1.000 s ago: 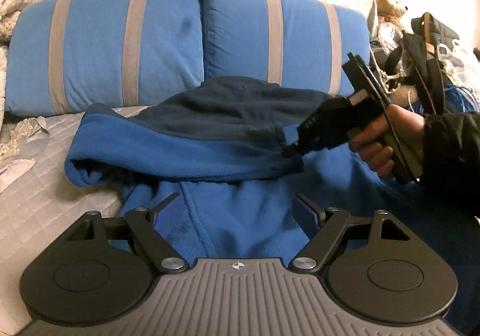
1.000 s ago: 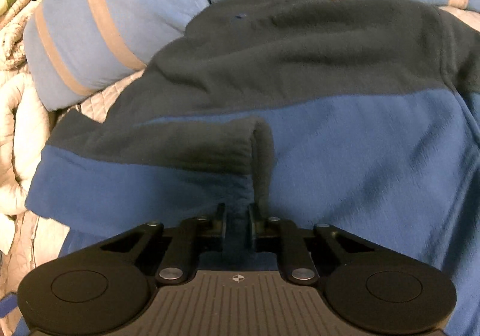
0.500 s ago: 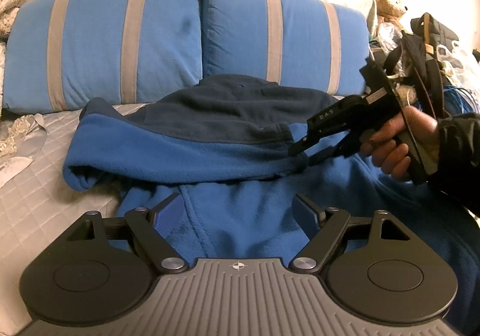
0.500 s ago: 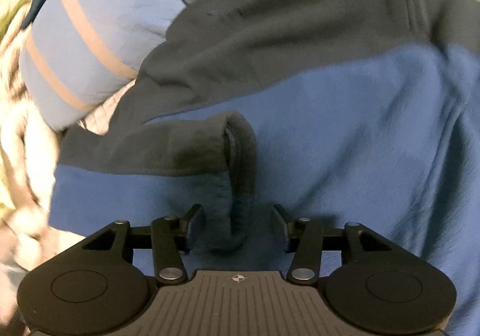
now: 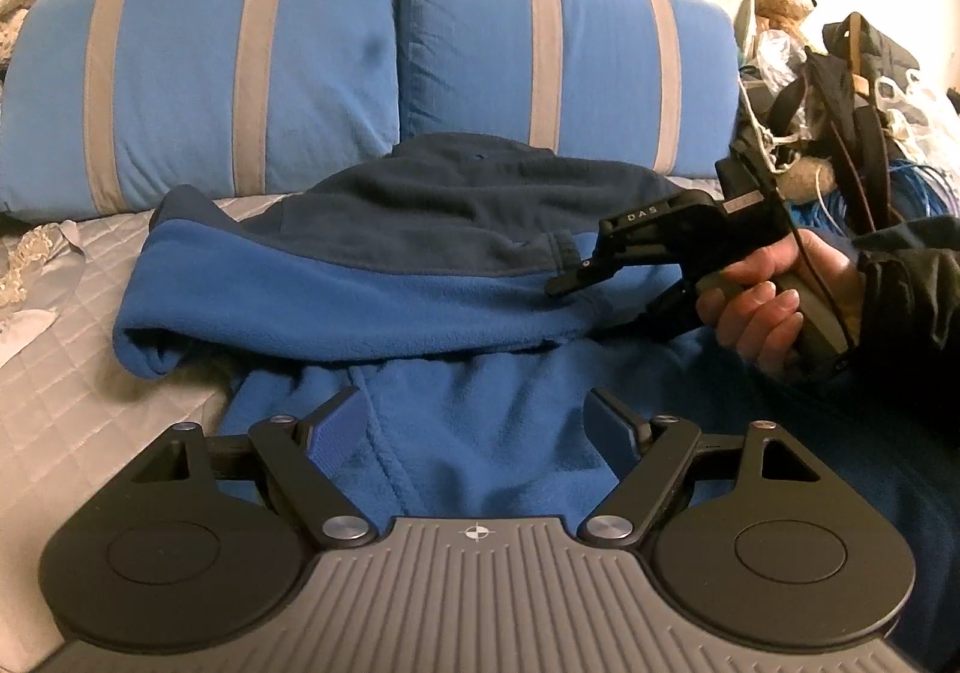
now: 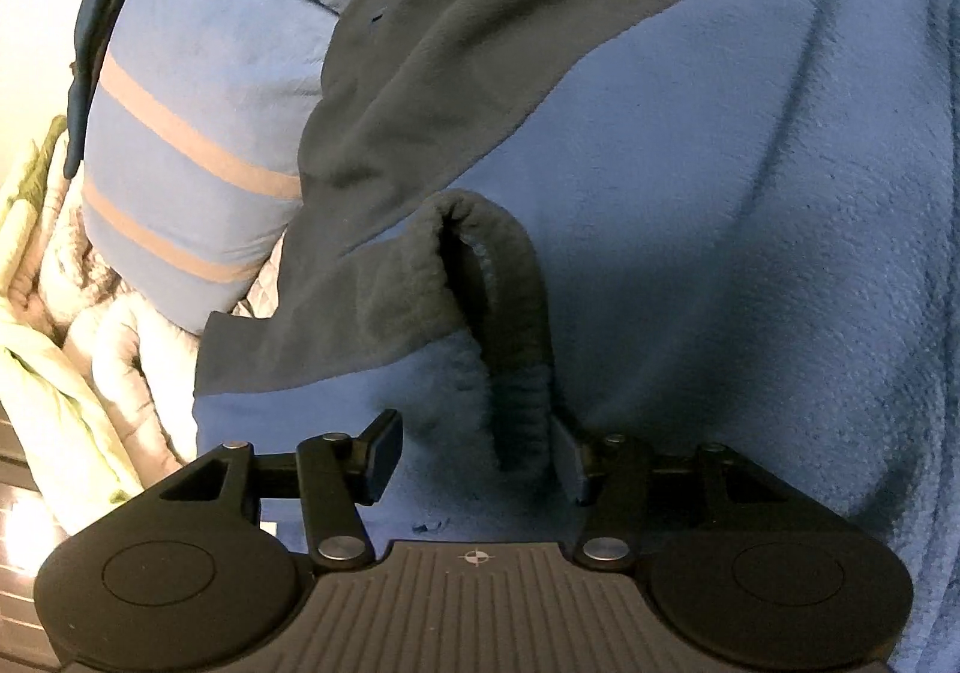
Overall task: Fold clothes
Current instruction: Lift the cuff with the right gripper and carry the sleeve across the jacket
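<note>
Right gripper (image 6: pixel 474 457): jaws apart, sleeve cuff (image 6: pixel 510 313) between, unclamped. Left gripper (image 5: pixel 480 436): spread above fleece jacket (image 5: pixel 480 433). Advice: flatten sleeve square across body, press out ridge.

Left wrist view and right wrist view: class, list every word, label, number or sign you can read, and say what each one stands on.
"DAS": white letters on the black body of the right tongs, seen in the left wrist view.
Pale label strip further back on the same tool: too blurred to read.
Crosshair sign, no lettering: on the grey mount of each tool.
Fleece jacket, pillows: none.
</note>
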The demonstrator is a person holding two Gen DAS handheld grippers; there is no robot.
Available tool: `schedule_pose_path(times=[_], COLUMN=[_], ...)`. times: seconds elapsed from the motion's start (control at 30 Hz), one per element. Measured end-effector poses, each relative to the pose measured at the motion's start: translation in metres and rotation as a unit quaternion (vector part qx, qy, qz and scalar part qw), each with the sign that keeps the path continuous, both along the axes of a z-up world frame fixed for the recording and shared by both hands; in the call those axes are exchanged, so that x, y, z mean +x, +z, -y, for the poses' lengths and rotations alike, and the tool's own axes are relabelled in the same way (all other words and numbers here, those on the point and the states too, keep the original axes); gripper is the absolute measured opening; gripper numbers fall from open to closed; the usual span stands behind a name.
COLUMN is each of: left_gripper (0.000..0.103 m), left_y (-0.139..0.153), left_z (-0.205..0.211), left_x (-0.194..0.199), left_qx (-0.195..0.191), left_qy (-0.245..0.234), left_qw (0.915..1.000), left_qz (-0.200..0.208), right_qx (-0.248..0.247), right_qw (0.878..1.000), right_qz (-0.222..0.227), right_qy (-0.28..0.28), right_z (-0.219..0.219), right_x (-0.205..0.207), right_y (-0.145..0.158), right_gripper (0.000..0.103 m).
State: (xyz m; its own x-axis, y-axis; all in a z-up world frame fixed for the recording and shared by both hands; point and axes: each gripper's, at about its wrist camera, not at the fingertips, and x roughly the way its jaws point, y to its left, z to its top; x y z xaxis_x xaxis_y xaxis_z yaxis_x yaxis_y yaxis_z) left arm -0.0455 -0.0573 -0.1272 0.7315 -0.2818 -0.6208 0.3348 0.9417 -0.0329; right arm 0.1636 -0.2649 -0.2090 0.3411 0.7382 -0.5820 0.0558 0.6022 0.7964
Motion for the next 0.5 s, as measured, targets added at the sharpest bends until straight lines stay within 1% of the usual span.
schedule_pose_path(times=[0.07,0.1,0.13,0.2,0.23,0.33,0.37,0.5], left_gripper=[0.079,0.079,0.079,0.079,0.079,0.079,0.079,0.079], left_y=[0.0,0.001,0.001,0.001,0.001,0.001,0.001,0.001], left_z=[0.0,0.001,0.002,0.004,0.005,0.008,0.007,0.002], left_x=[-0.001,-0.002,-0.003,-0.004,-0.005,-0.007,-0.007,-0.008], left_qx=[0.004,0.007,0.01,0.02,0.025,0.041,0.044,0.031], left_qy=[0.004,0.006,0.008,0.012,0.014,0.019,0.019,0.021], left_qw=[1.0,1.0,0.9999,0.9997,0.9995,0.9989,0.9987,0.9992], left_qz=[0.002,0.003,0.005,0.009,0.011,0.015,0.016,0.013], right_qx=[-0.009,-0.015,-0.021,-0.04,-0.046,-0.049,-0.05,-0.053], right_qw=[1.0,1.0,1.0,0.999,0.998,0.995,0.993,0.982], right_qz=[0.009,0.014,0.018,0.026,0.035,0.09,0.108,0.179], right_qy=[0.002,0.002,0.003,0.007,0.007,0.003,0.001,-0.005], right_z=[-0.003,-0.004,-0.005,-0.006,-0.006,-0.007,-0.007,-0.007], right_x=[-0.001,-0.001,-0.002,-0.002,-0.002,-0.005,-0.006,-0.01], right_y=[0.002,0.004,0.005,0.008,0.012,0.041,0.051,0.089], right_gripper=[0.056,0.052,0.039,0.031,0.022,0.016,0.016,0.016])
